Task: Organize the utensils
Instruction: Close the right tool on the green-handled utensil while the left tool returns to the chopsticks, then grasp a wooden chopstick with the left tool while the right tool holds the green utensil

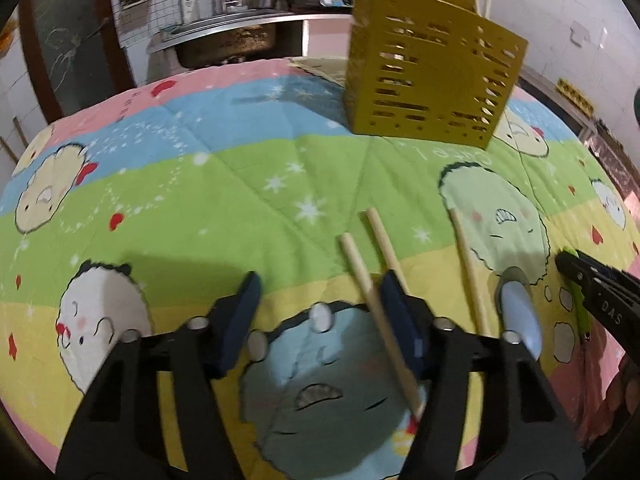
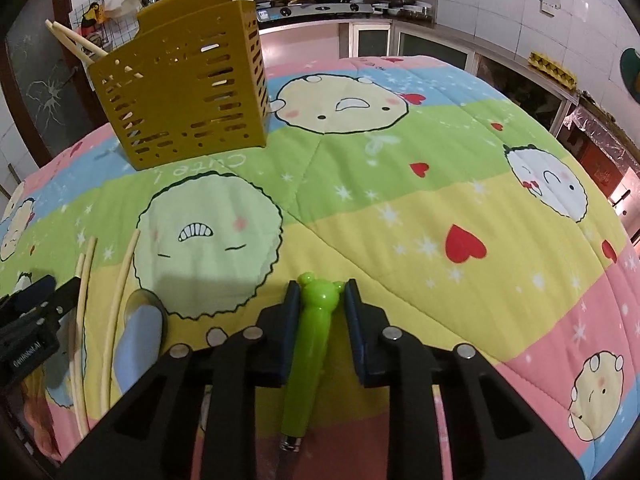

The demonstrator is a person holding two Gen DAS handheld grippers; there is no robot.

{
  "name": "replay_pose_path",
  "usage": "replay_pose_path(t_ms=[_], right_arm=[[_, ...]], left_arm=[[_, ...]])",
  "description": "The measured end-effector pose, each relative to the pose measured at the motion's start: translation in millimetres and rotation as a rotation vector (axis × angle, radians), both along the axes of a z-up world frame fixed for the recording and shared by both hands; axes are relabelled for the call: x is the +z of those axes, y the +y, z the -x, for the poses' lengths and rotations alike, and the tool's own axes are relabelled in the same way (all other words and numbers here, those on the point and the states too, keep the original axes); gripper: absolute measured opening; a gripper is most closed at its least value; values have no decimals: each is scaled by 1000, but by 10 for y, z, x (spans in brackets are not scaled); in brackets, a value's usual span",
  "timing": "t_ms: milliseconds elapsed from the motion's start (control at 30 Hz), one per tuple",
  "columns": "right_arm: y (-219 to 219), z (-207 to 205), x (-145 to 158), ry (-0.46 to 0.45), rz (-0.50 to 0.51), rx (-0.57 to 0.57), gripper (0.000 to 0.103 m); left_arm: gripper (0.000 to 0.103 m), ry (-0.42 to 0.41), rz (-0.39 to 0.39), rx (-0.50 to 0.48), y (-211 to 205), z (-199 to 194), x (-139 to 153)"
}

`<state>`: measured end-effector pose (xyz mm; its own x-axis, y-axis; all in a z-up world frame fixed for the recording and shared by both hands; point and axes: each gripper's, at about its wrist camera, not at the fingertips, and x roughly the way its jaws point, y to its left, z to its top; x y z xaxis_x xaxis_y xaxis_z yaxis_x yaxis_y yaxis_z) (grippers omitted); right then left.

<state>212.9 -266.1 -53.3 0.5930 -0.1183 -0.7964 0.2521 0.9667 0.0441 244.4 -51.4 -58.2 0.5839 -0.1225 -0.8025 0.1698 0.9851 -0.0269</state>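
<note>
Across the whole bench lies a quilt (image 2: 400, 184) printed with cartoon faces, hearts and stars. Near its far edge stands a yellow slotted caddy (image 2: 180, 92), upright, with chopsticks poking out of its top. Toward the near edge, the left claw (image 1: 320, 312) hovers with its jaws apart; one chopstick (image 1: 380, 320) runs between them, lying against the right pad, while the left pad is well clear of it, so nothing is clamped. A second chopstick (image 1: 386, 244) passes behind the right finger, and a third (image 1: 472, 276) lies just to the right of that. Beside the third rests a spoon (image 1: 520, 312) with a pale blue handle. Right of the spoon, the right claw (image 2: 318, 304) is clenched on a green bear-headed handle (image 2: 308, 360), whose metal end lies toward the near edge.
</note>
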Motion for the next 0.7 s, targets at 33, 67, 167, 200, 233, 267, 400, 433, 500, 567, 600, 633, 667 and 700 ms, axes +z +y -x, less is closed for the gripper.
replay_pose_path(t_ms=[33, 67, 167, 200, 233, 267, 400, 433, 500, 567, 600, 633, 667, 700], right_arm=[[-1, -14, 0, 2, 0, -1, 23], [-5, -29, 0, 5, -2, -1, 23], [-14, -36, 5, 11, -11, 0, 22], [-14, -17, 8, 14, -15, 2, 22], [-13, 0, 10, 15, -17, 5, 22], [-6, 5, 10, 17, -16, 7, 22], [-21, -35, 4, 15, -29, 3, 22], [-24, -48, 6, 12, -31, 1, 22], [-29, -59, 16, 7, -36, 2, 21], [-39, -50, 34, -5, -45, 4, 21], [-44, -41, 52, -15, -48, 5, 21], [-49, -35, 65, -20, -49, 5, 21], [-55, -26, 90, -31, -50, 4, 21], [-59, -20, 111, -39, -50, 3, 21]], left_arm=[[49, 0, -7, -4, -29, -11, 3], [42, 3, -10, -8, -56, -30, 6], [30, 27, -9, -8, -106, -108, 15], [27, 34, -5, -7, -113, -128, 21], [23, 43, 0, -5, -114, -145, 27], [21, 53, 7, 0, -111, -166, 33], [10, 81, 26, -3, -123, -271, 27], [10, 94, 37, 3, -119, -311, 20], [9, 98, 43, 10, -115, -340, 20], [8, 91, 44, 11, -123, -337, 31], [8, 87, 47, 10, -121, -339, 35], [8, 83, 51, 11, -117, -337, 42], [7, 77, 57, 13, -109, -331, 53], [6, 72, 63, 15, -101, -323, 68]])
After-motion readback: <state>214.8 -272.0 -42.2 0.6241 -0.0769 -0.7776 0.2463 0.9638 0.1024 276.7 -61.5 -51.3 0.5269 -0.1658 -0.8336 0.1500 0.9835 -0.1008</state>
